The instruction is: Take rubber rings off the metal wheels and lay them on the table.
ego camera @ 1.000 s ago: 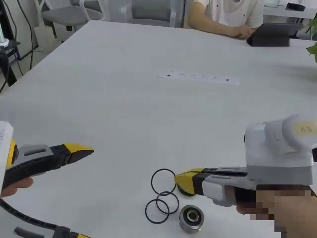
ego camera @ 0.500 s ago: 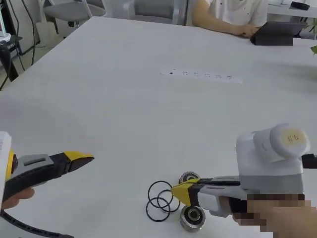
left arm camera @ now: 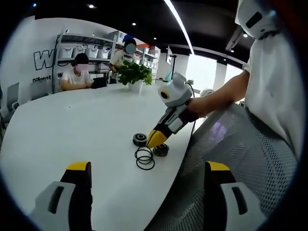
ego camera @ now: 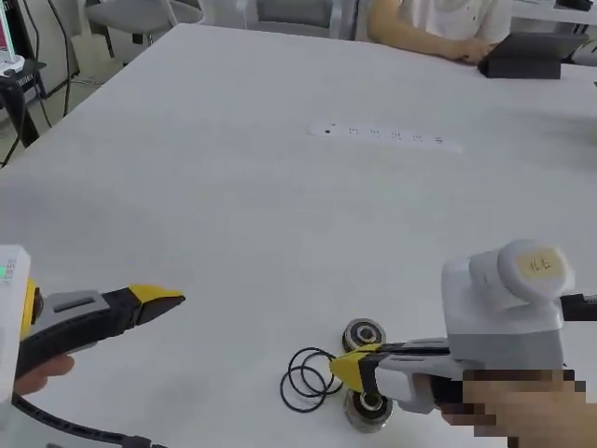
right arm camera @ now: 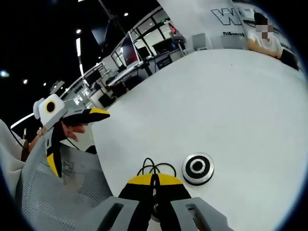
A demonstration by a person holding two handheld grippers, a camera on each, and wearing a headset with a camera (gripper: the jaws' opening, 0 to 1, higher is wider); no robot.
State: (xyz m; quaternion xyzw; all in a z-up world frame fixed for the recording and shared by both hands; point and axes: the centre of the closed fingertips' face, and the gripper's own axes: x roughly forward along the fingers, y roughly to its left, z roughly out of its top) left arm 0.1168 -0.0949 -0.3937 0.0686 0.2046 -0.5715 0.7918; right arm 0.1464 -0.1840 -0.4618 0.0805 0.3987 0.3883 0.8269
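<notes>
1. Since 1 second ago the right gripper (ego camera: 347, 367) has drawn back toward the person holding it. Its yellow tip then covered the far wheel (ego camera: 363, 333), which now shows in full beyond the tip.
2. Over that same second the rubber rings (ego camera: 308, 378) have bunched up. They lay spread out in a loose chain and now overlap in 1 tight cluster.
3. That cluster lies flat on the white table (ego camera: 261, 205), near the front edge, just left of the right gripper's tip and touching it.
4. The right gripper's jaws are pressed together, with no gap between them in the right gripper view. Black loops start right at the tip, and I cannot tell whether a ring is nipped there.
5. Its tip sits between the 2 wheels and overlaps the top edge of the near wheel (ego camera: 371, 411), which lies flat on the table partly under the gripper.
6. The far wheel also lies flat, apart from the rings, and has a dark band around a silver centre.
7. The left gripper (left arm camera: 148, 167) is held well off to the left. Its jaws are spread wide with nothing between them, and it points toward the rings and wheels.
8. A power strip (ego camera: 382, 137) lies further up the table, and a person (ego camera: 429, 23) sits at the far side.
</notes>
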